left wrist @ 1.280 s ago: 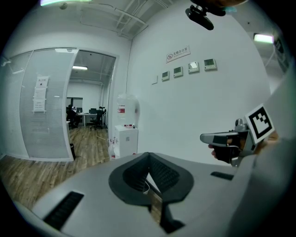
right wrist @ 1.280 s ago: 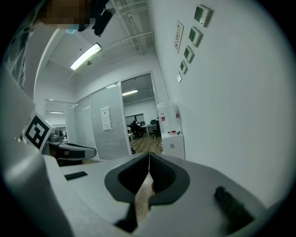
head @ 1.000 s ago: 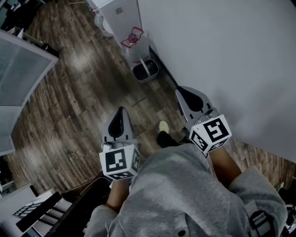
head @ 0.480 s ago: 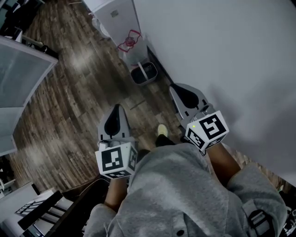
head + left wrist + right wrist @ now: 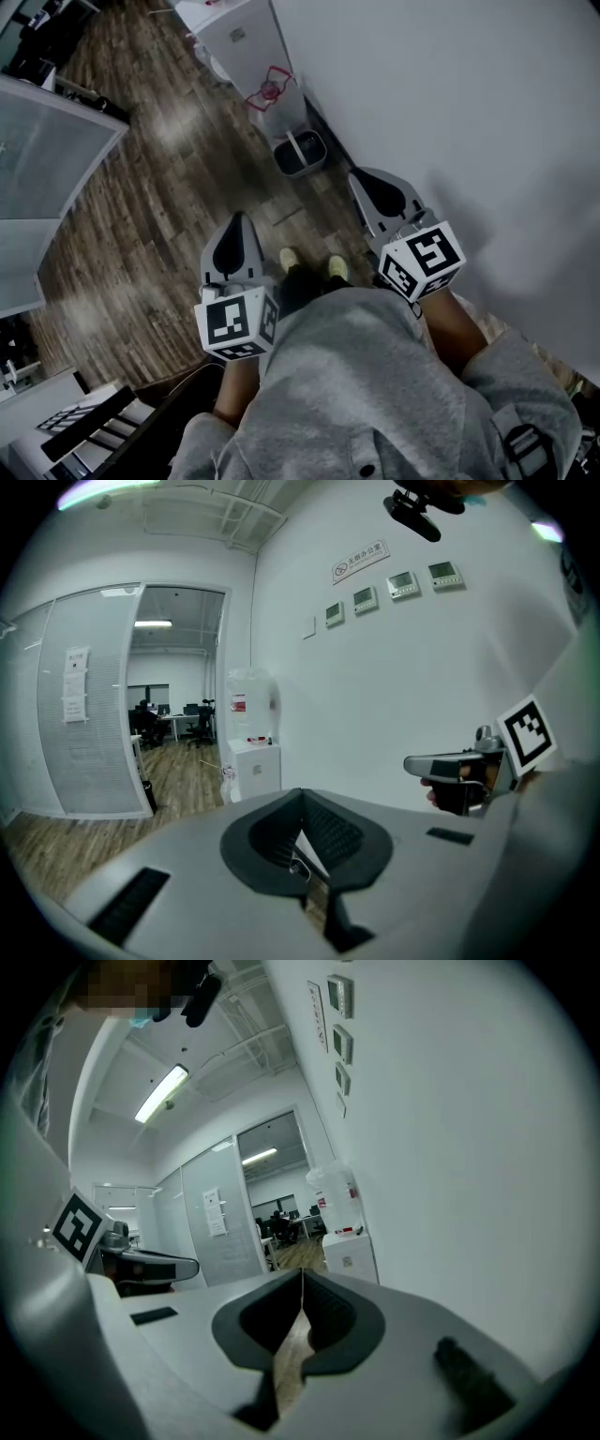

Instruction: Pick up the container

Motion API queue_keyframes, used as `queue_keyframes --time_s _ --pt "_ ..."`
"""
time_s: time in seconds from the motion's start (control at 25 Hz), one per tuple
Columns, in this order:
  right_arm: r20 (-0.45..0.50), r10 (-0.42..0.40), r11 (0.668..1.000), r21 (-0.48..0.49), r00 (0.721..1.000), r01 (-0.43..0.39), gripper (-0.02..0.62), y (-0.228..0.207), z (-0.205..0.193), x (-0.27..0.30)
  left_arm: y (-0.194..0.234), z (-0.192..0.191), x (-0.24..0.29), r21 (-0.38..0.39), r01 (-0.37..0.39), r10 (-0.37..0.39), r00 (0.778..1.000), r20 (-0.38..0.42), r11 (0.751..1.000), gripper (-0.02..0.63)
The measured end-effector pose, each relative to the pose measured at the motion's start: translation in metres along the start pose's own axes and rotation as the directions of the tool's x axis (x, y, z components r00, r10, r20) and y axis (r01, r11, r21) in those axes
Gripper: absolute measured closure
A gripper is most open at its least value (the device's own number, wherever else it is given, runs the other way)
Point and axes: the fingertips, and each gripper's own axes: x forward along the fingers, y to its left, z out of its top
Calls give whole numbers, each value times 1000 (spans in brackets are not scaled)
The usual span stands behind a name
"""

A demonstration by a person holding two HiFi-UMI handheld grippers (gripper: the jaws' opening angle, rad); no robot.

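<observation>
In the head view a small grey bin (image 5: 300, 153) stands on the wood floor against the white wall, well ahead of both grippers. My left gripper (image 5: 236, 218) is held over the floor, shut, with nothing between its jaws. My right gripper (image 5: 362, 174) is held close to the wall, also shut and empty. In the left gripper view the jaws (image 5: 300, 795) meet in a closed line, with the right gripper (image 5: 461, 767) off to the right. The right gripper view shows its jaws (image 5: 302, 1277) closed too, and the left gripper (image 5: 142, 1266) at the left.
A white wall (image 5: 450, 103) runs along the right. Beyond the bin stand a clear thing with a red rim (image 5: 272, 89) and a white water dispenser (image 5: 246, 37). A glass partition (image 5: 47, 150) lies left. The person's shoes (image 5: 309, 264) show between the grippers.
The person has stepped forward: both shoes now show side by side where one showed before. Both grippers stay shut and keep about the same place in view.
</observation>
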Motion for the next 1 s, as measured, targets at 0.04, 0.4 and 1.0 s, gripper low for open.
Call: queue_keyframes --time_s 0.04,0.4,1.0 --pt "2 0 1000 1 1000 0 571 0 0 1 0 0 1 2 4 -4 1000 -1 1000 595" --pt "-9 -24 999 -29 1000 24 571 -3 -4 29 17 3 36 0 38 -38 999 28 999 595" --pt "-107 -33 996 -81 994 24 571 -18 17 174 117 32 143 -45 36 -37 999 -6 998 595"
